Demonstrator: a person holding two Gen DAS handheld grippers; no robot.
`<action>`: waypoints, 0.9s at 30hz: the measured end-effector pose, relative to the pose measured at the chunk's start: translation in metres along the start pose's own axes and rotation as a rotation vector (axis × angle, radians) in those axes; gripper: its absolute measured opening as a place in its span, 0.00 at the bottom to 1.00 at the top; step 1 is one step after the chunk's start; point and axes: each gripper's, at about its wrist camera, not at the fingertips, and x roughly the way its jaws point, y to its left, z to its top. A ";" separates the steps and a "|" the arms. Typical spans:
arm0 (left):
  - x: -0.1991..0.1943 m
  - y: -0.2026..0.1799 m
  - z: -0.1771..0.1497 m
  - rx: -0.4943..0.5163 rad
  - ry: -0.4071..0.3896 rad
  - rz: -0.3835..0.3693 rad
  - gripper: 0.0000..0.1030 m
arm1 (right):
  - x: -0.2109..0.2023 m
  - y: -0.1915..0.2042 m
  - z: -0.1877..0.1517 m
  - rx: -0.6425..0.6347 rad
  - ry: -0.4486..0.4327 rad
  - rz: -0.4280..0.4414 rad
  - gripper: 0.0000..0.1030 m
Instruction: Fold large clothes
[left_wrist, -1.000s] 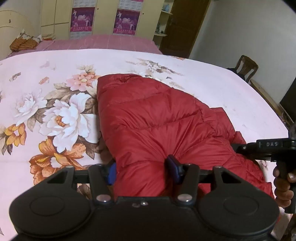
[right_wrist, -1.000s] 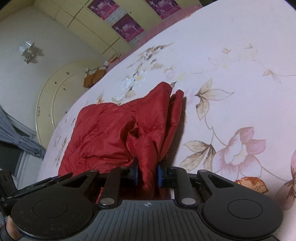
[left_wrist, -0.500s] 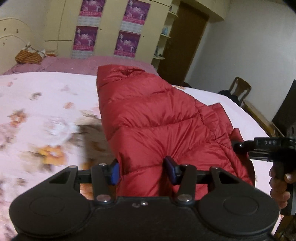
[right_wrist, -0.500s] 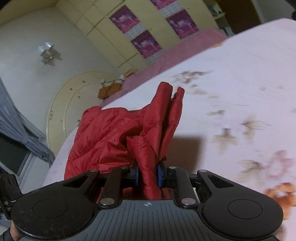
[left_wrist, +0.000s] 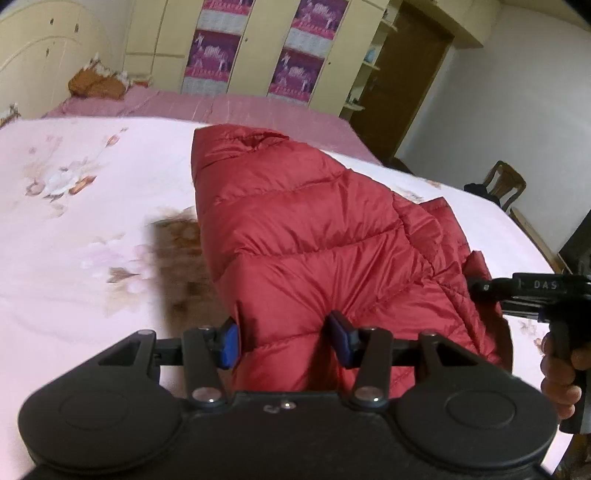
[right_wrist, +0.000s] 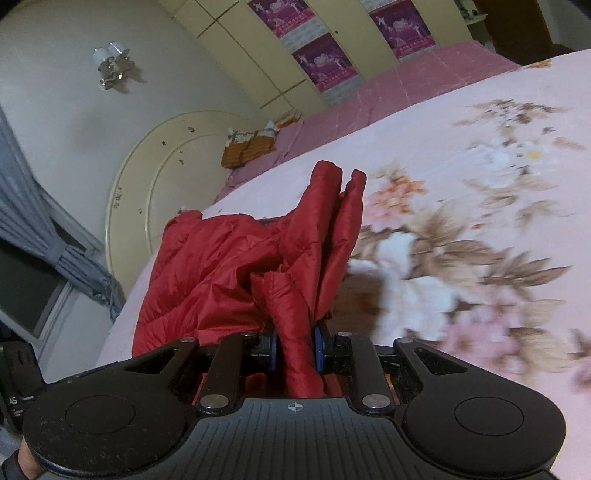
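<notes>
A red quilted puffer jacket (left_wrist: 314, 236) hangs lifted above the floral bedspread (left_wrist: 74, 221), held at two points. My left gripper (left_wrist: 284, 341) is shut on a thick bunch of its near edge, blue pads pressing the padding from both sides. My right gripper (right_wrist: 295, 350) is shut on a narrow twisted fold of the same jacket (right_wrist: 221, 266), with two upright flaps rising beyond the pads. In the left wrist view the right gripper's black handle (left_wrist: 535, 291) shows at the far right, a hand (left_wrist: 561, 373) wrapped around it.
The bed (right_wrist: 480, 184) is wide, with a pink striped section (left_wrist: 207, 107) at its far end. Orange cushions (left_wrist: 96, 83) lie near the cream headboard (right_wrist: 147, 177). A wardrobe with purple posters (left_wrist: 295, 48), a brown door (left_wrist: 406, 74) and a wooden chair (left_wrist: 506, 184) stand beyond.
Both grippers have swept across the bed with the jacket, lifting it off the bedspread. The floral print beneath has shifted and blurred. Both grips have held.
</notes>
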 end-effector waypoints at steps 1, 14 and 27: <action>0.006 0.007 0.001 -0.002 0.012 -0.002 0.46 | 0.010 0.003 0.000 -0.001 0.003 -0.010 0.18; 0.046 0.059 -0.011 -0.120 0.021 -0.081 0.69 | 0.061 -0.034 -0.013 0.046 0.035 -0.162 0.18; 0.045 0.020 0.033 0.094 -0.097 -0.082 0.57 | 0.065 0.063 0.012 -0.354 -0.033 -0.125 0.20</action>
